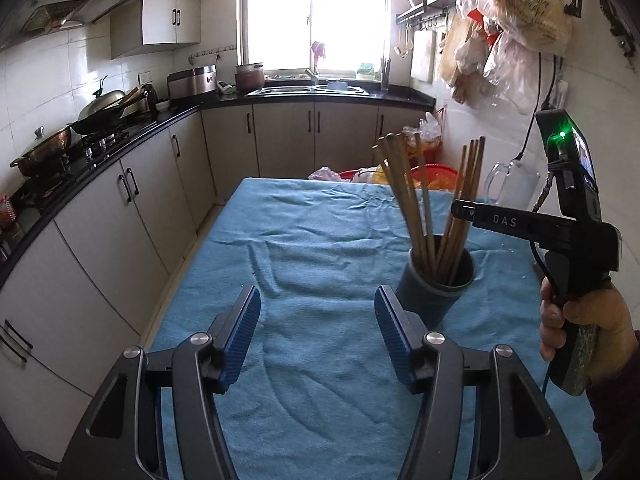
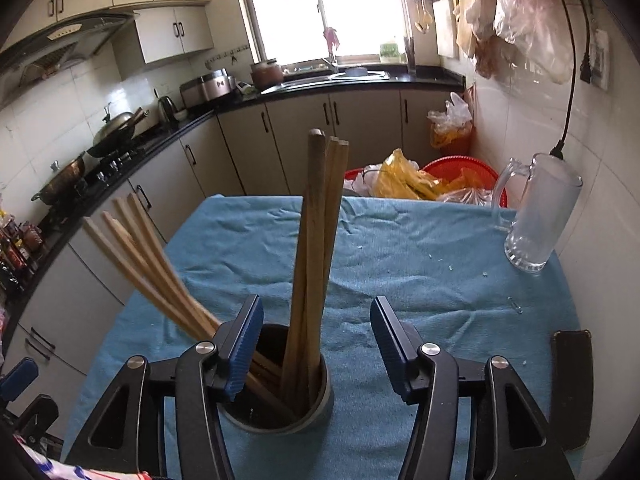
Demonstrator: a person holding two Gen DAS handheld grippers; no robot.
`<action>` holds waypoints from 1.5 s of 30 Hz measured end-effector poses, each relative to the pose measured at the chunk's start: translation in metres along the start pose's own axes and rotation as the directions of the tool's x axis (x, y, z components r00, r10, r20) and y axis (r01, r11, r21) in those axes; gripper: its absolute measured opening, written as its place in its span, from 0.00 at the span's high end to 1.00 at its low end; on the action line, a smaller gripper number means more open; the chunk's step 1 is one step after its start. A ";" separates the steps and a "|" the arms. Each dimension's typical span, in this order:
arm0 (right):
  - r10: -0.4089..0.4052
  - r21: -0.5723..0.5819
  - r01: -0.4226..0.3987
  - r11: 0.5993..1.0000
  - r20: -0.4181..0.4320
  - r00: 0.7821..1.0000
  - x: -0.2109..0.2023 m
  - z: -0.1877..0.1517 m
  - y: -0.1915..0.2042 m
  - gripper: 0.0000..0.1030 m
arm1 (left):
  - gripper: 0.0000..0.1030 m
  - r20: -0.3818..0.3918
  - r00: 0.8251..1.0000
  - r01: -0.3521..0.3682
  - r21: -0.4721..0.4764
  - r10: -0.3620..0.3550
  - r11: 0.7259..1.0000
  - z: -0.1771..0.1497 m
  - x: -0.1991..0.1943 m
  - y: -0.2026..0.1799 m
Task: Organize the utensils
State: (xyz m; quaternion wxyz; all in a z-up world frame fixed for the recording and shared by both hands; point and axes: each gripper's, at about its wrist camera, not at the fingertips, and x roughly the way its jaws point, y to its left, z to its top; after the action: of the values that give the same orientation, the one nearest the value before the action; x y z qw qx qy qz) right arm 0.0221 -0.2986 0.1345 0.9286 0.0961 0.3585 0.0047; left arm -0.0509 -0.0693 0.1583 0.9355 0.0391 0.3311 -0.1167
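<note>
Chopsticks (image 2: 316,248) all stand in the dark holder (image 2: 280,400) on the blue-clothed surface (image 2: 420,264); none lie loose. Long axes run near upright, one bundle fanned off to the left.

Right tongs (image 2: 316,344): jaws parted about halfway, gripping nothing. The holder sits directly below and between them, and the upright bundle rises through the gap without touching either pad.

Left tongs (image 1: 318,332): likewise half open, empty, only cloth between the jaws; the holder lies just ahead and to their right.

Judgement: right hand (image 1: 576,320) is nearer, so any regrouping of the fanned sticks falls to it.
</note>
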 end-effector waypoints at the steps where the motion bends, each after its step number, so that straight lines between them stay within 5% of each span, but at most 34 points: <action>1: 0.002 0.005 -0.002 1.000 -0.005 1.000 0.003 0.000 -0.001 0.57 | 0.43 -0.003 1.000 0.000 0.001 0.000 1.000 0.000 0.002 0.000; 4: 0.014 0.008 -0.013 1.000 -0.022 1.000 0.008 0.000 -0.003 0.82 | 0.43 -0.011 1.000 0.000 0.007 0.000 1.000 0.000 0.007 0.000; 16: 0.016 -0.053 -0.015 0.998 0.026 1.000 -0.013 0.000 0.016 0.85 | 0.43 -0.021 0.999 0.046 -0.021 -0.046 0.999 0.006 0.019 0.000; 28: 0.066 -0.045 -0.063 0.997 0.066 0.996 -0.036 -0.009 0.019 0.55 | 0.43 -0.039 0.993 0.107 -0.066 -0.110 0.992 0.017 0.038 -0.005; 37: 0.111 -0.063 -0.107 0.992 0.064 0.992 -0.037 -0.021 0.037 0.55 | 0.43 -0.088 0.992 0.078 -0.103 -0.087 0.992 -0.012 0.036 0.010; 45: 0.060 -0.105 -0.056 0.993 0.035 0.998 -0.013 -0.018 0.051 0.55 | 0.43 -0.075 0.996 0.046 -0.102 -0.054 0.994 -0.028 0.024 0.015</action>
State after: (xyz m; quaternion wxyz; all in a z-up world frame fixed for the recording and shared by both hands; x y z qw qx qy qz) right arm 0.0037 -0.2463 0.1397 0.9384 0.0580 0.3372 0.0487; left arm -0.0462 -0.0551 0.1216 0.9194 -0.0117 0.3737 -0.1219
